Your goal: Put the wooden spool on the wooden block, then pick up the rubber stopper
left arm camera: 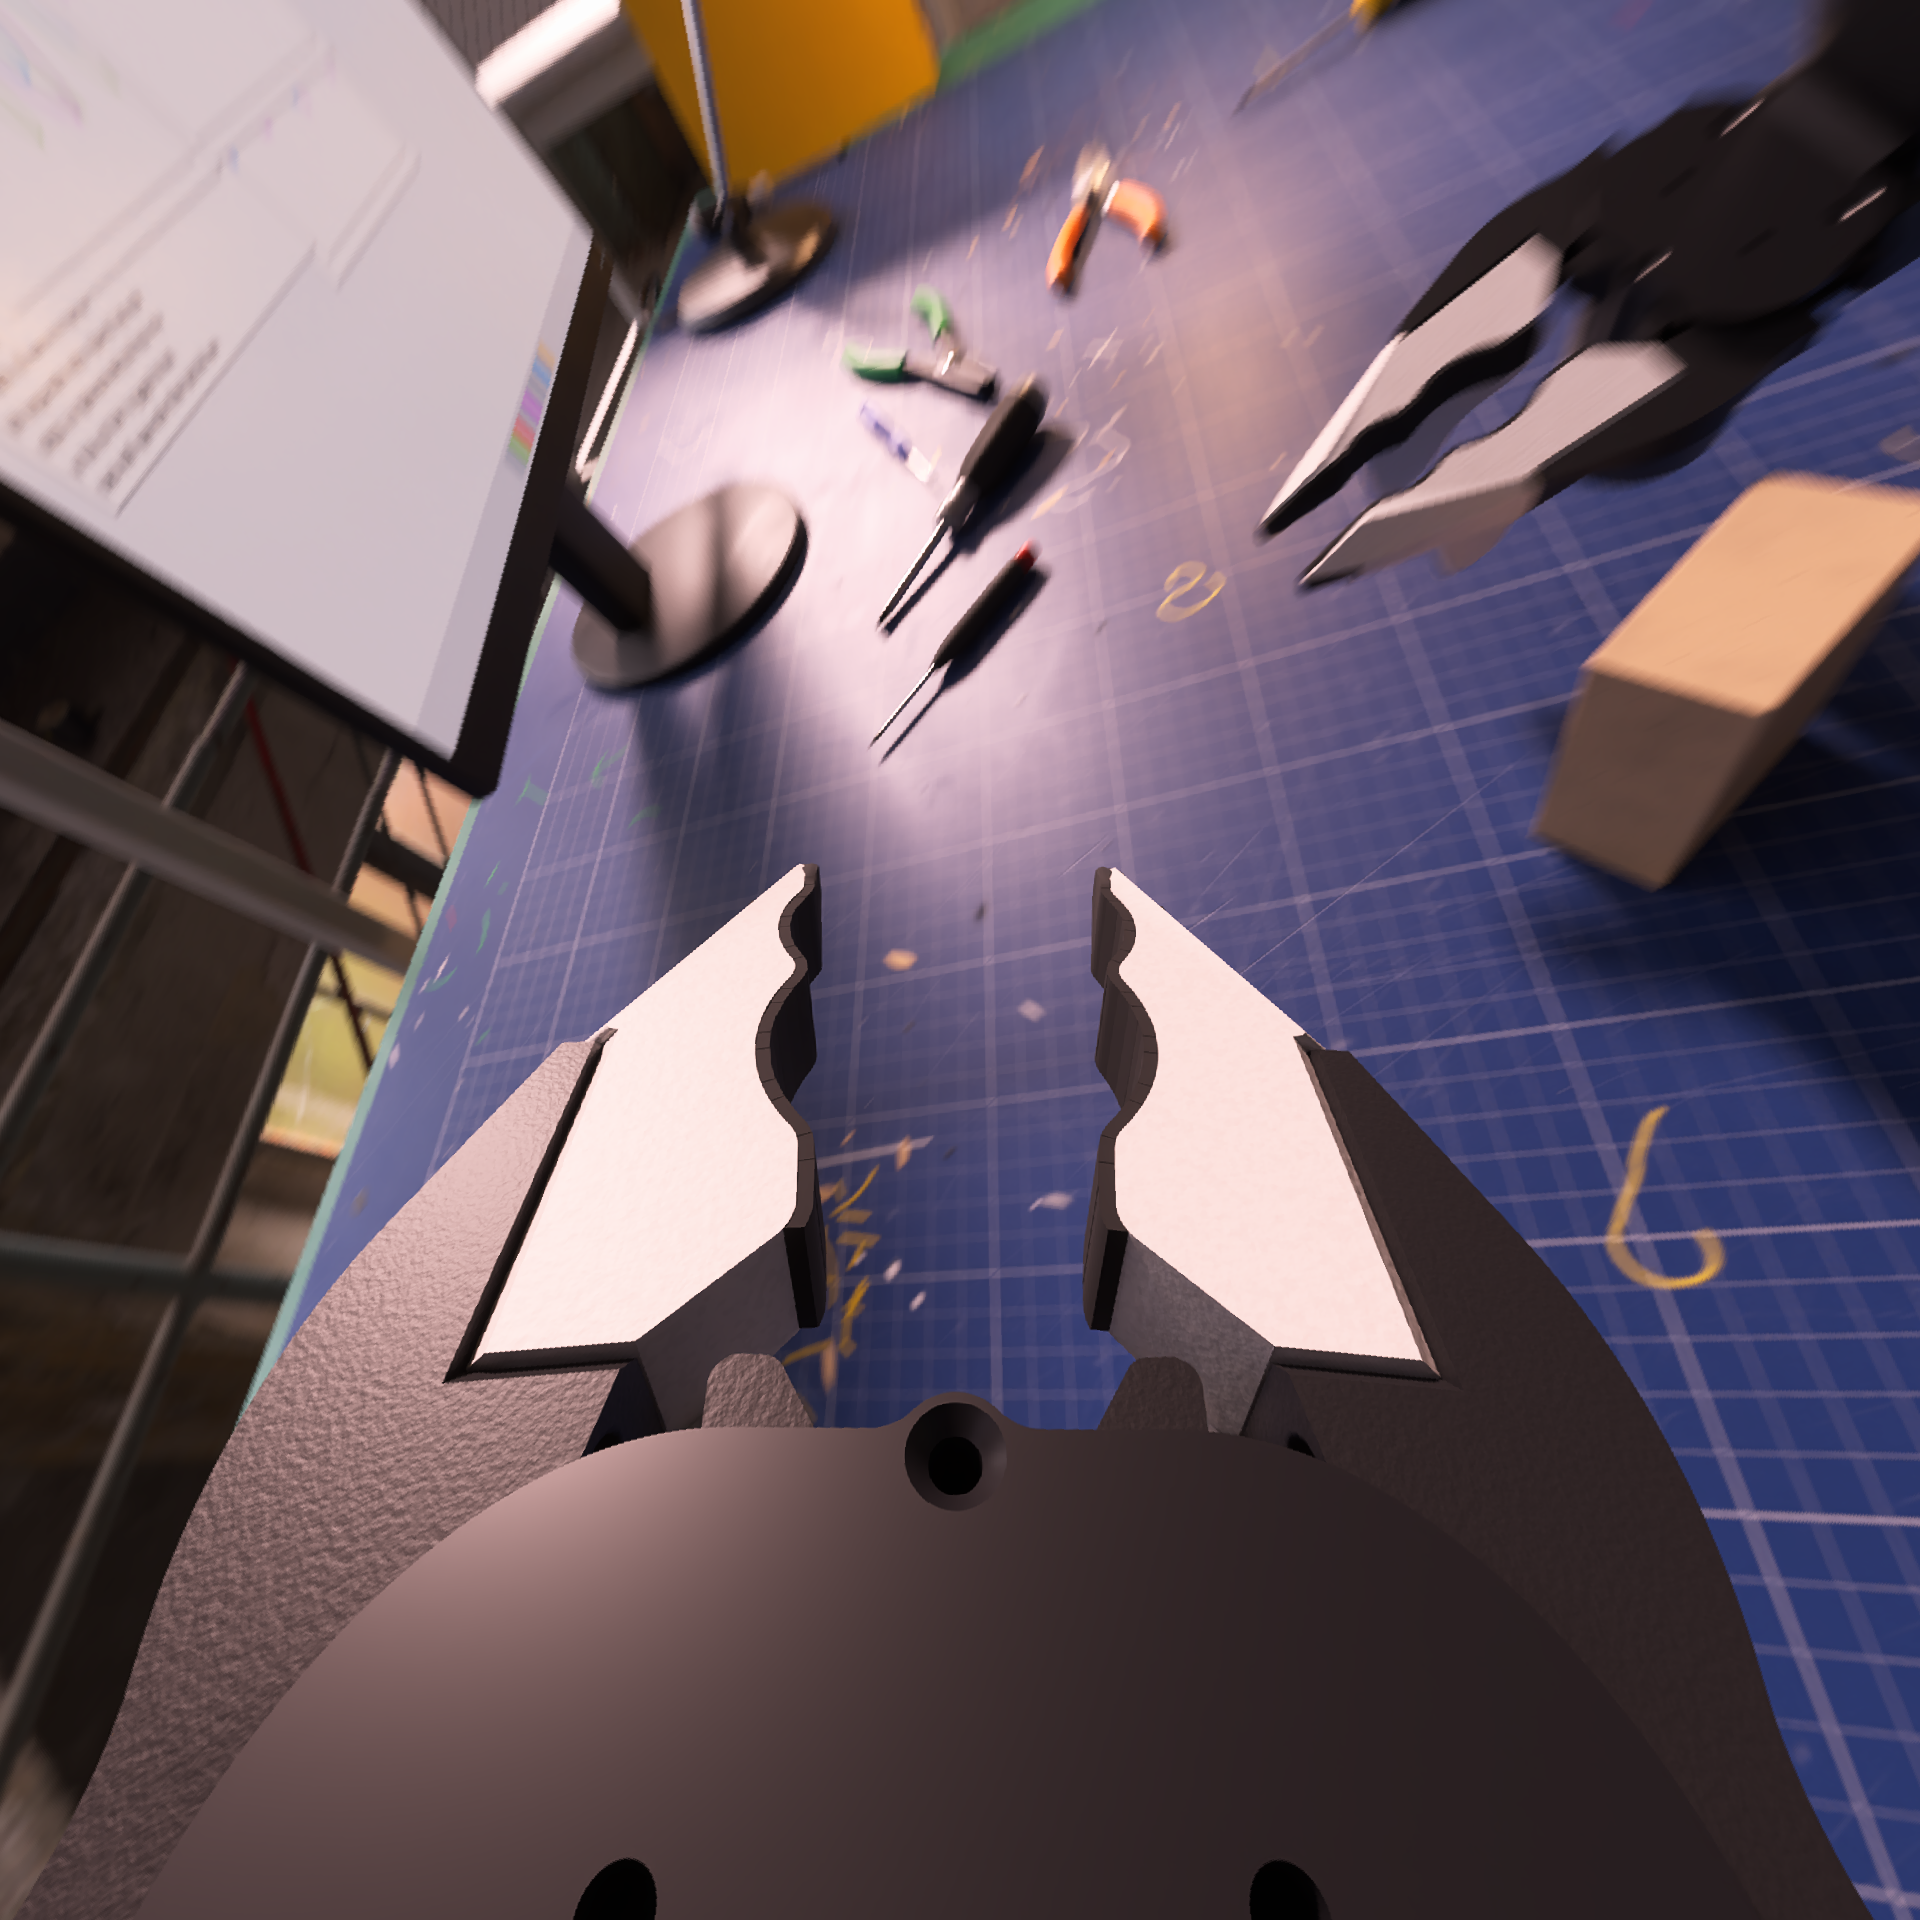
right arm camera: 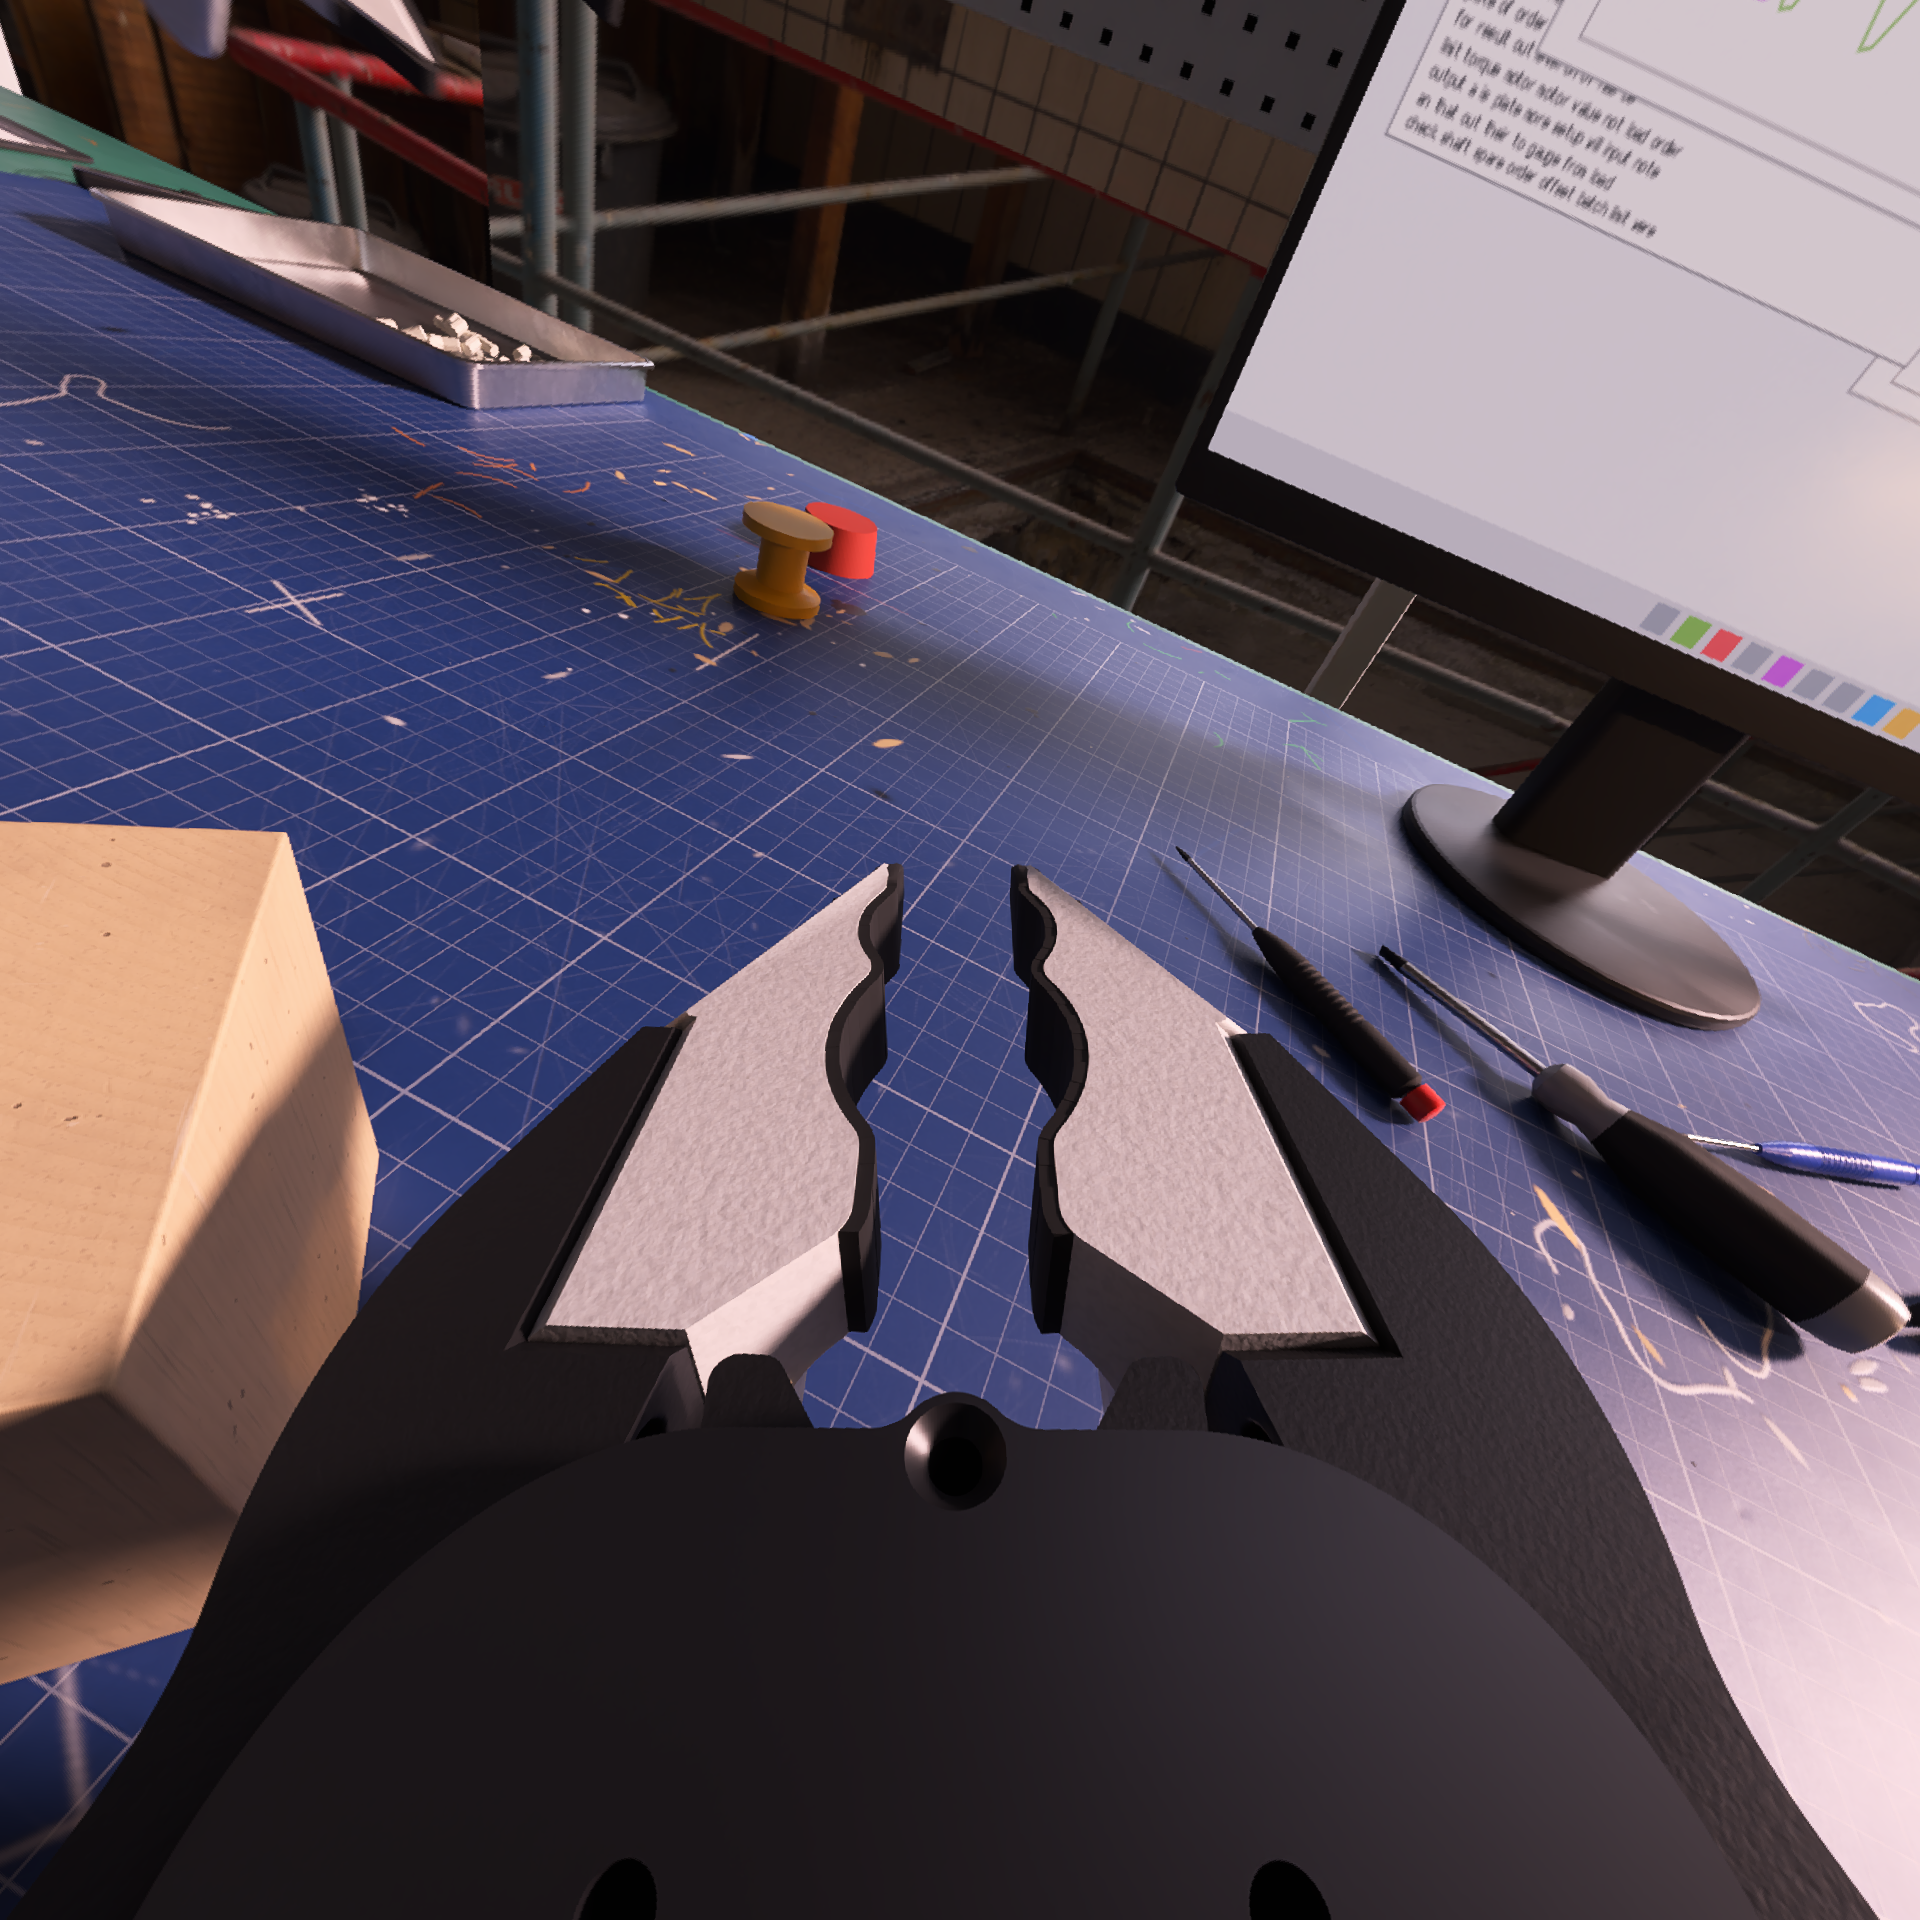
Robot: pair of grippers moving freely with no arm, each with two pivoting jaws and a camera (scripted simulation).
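The wooden spool [right arm camera: 784, 562] stands upright on the blue cutting mat, far ahead in the right wrist view. The red rubber stopper [right arm camera: 847, 540] stands just behind it, close or touching. The pale wooden block [right arm camera: 156, 1122] lies at the left of that view, beside my right gripper [right arm camera: 956, 883], which is open with a narrow gap and empty. In the left wrist view the block [left arm camera: 1725, 675] lies at the right. My left gripper [left arm camera: 956, 883] is open and empty above the mat. The right gripper [left arm camera: 1283, 551] shows there too, blurred, near the block.
A monitor [right arm camera: 1621, 312] on a round stand [right arm camera: 1579, 904] stands at the mat's edge. Two screwdrivers [right arm camera: 1320, 997] and a blue pen [right arm camera: 1829, 1158] lie near it. A metal tray [right arm camera: 364, 301] lies far left. Pliers [left arm camera: 1101, 218], green cutters [left arm camera: 914, 353] and a yellow box [left arm camera: 790, 73] lie beyond.
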